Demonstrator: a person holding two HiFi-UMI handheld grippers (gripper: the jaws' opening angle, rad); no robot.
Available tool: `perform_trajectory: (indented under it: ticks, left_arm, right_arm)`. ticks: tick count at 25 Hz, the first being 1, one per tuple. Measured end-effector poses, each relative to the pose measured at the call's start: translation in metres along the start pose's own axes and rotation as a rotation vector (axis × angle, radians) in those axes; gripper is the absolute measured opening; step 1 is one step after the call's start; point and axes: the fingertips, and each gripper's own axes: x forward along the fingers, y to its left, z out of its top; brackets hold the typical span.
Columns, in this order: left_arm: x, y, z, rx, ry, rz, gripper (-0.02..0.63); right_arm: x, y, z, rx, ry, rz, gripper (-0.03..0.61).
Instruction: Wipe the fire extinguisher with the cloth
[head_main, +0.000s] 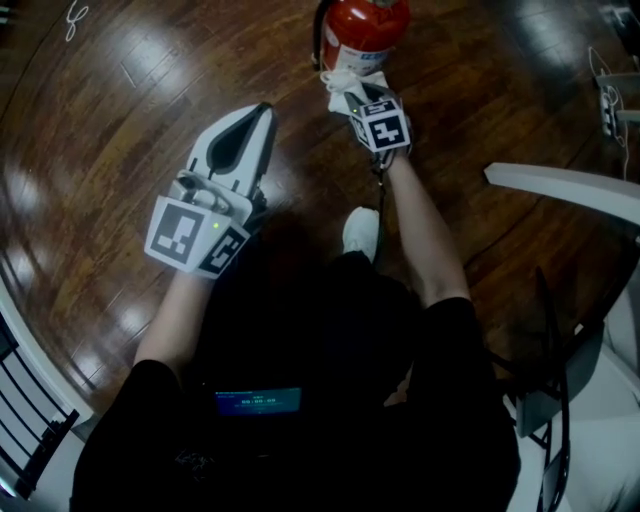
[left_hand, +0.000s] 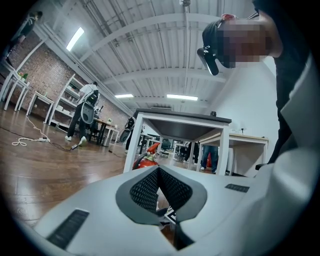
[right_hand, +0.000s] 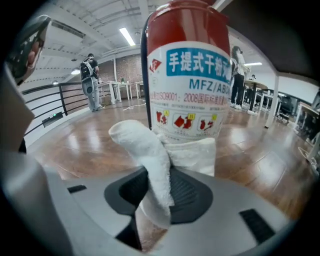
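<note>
A red fire extinguisher (head_main: 364, 28) with a white label stands on the wooden floor at the top of the head view; it fills the right gripper view, fire extinguisher (right_hand: 187, 70). My right gripper (head_main: 350, 93) is shut on a white cloth (head_main: 350, 80), and the cloth (right_hand: 152, 155) presses against the extinguisher's lower label. My left gripper (head_main: 262, 112) hangs apart to the left with its jaws together and nothing between them; in its own view the left gripper (left_hand: 158, 169) points toward the red extinguisher (left_hand: 146, 159) far off.
A white table edge (head_main: 560, 185) and a chair (head_main: 570, 400) stand at the right. A black railing (head_main: 25, 430) is at the lower left. My white shoe (head_main: 361, 232) rests on the floor. Tables (left_hand: 182, 132) and distant people (left_hand: 86, 112) fill the room.
</note>
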Motion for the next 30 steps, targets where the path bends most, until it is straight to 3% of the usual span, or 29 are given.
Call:
perform_trajectory:
  ticks: [6, 10, 15, 18, 20, 24, 30]
  left_arm:
    - [0.000, 0.001, 0.001, 0.003, 0.004, 0.002, 0.003]
    - [0.004, -0.002, 0.002, 0.004, 0.002, -0.012, 0.003]
    - [0.008, -0.009, 0.005, 0.002, -0.011, -0.029, 0.003]
    - [0.010, -0.009, 0.007, 0.005, -0.013, -0.035, 0.002]
    - [0.010, -0.010, 0.007, 0.007, -0.012, -0.034, 0.002]
    - [0.012, -0.011, 0.005, 0.003, -0.011, -0.028, 0.002]
    - [0.015, -0.010, 0.002, 0.002, -0.006, -0.029, 0.002]
  right_arm:
    - [-0.017, 0.005, 0.006, 0.073, -0.082, 0.048, 0.133]
    - [-0.052, 0.016, 0.034, 0.094, -0.219, 0.125, 0.135]
    - [-0.134, 0.024, 0.097, 0.095, -0.466, 0.195, 0.135]
    - [-0.190, 0.002, 0.153, 0.120, -0.642, 0.159, 0.135]
    - [-0.214, -0.017, 0.180, 0.117, -0.699, 0.100, 0.135]
    - [-0.215, -0.046, 0.192, 0.105, -0.692, -0.018, 0.135]
    - [-0.172, -0.040, 0.162, 0.092, -0.599, -0.021, 0.135]
